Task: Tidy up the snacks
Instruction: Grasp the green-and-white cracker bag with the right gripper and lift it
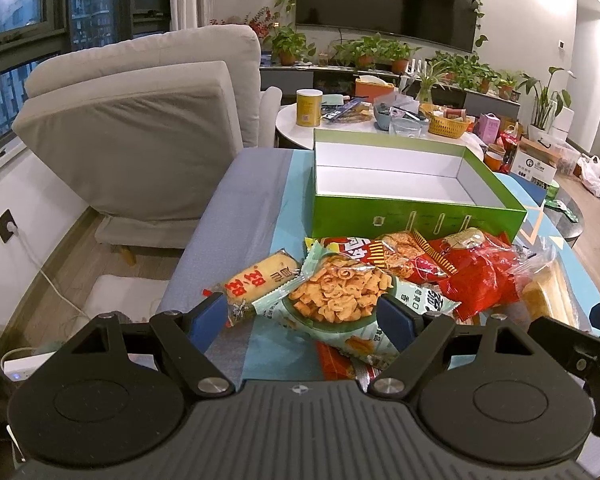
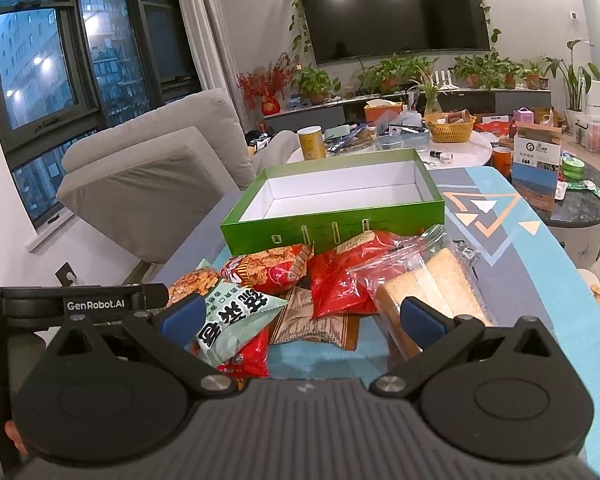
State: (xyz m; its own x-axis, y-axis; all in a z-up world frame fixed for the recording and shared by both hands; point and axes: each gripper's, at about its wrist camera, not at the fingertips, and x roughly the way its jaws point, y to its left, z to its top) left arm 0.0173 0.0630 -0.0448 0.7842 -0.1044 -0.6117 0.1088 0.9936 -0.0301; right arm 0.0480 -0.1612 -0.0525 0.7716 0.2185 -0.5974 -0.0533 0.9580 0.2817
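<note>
Both tongs stand apart and hold nothing. The left gripper hovers over the pale green chips bag; the right gripper is above the snack pile. The empty green box waits at twelve o'clock behind the pile. The risk: the bags overlap, so a grasp may drag a neighbouring bag, or the slippery foil may slide out.

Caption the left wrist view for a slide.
Open left gripper hovers over a snack pile before an empty green box.
</note>
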